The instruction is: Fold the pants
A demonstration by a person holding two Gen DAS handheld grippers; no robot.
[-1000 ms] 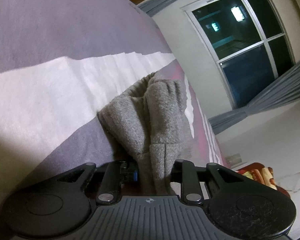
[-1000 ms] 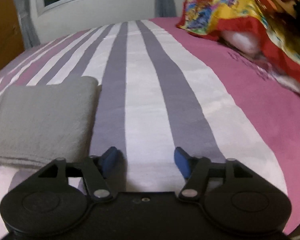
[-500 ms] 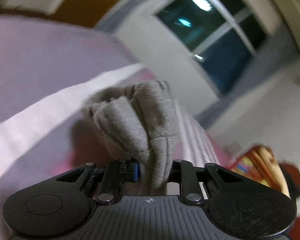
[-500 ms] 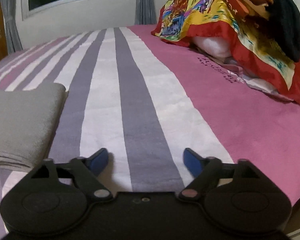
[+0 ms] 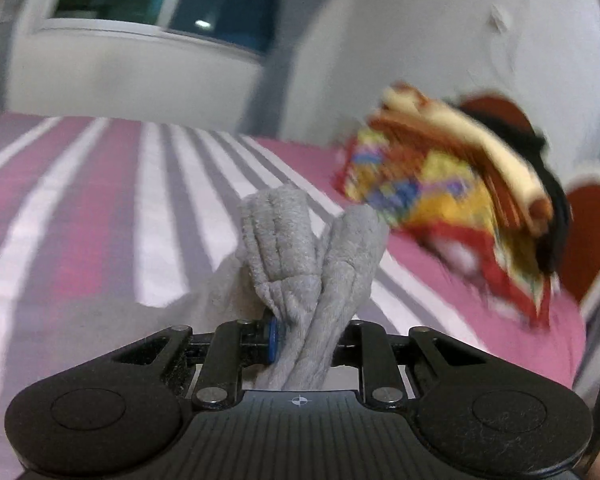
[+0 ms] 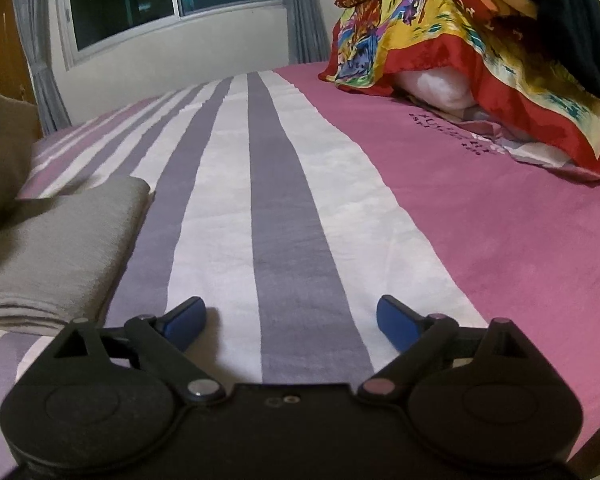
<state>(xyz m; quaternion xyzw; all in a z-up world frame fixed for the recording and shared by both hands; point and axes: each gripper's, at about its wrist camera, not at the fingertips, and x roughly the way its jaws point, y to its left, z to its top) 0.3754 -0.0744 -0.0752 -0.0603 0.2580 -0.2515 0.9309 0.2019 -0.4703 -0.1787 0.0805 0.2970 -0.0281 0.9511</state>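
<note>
The grey pants (image 5: 308, 264) are bunched between the jaws of my left gripper (image 5: 306, 342), which is shut on them and holds the end up above the striped bed. In the right wrist view the folded part of the pants (image 6: 56, 248) lies flat at the left, and a lifted grey part (image 6: 0, 152) hangs at the far left edge. My right gripper (image 6: 290, 318) is open and empty, low over the bed's stripes, to the right of the folded pants.
The bed (image 6: 500, 260) has pink, white and grey stripes. A pile of colourful blankets and pillows (image 6: 480, 32) sits at the right; it also shows blurred in the left wrist view (image 5: 452, 184). A window (image 6: 172, 0) with grey curtains is behind.
My left gripper has swung round with the pants end, from facing the window wall towards the blanket pile. My right gripper has opened wider and drifted right, away from the folded pants.
</note>
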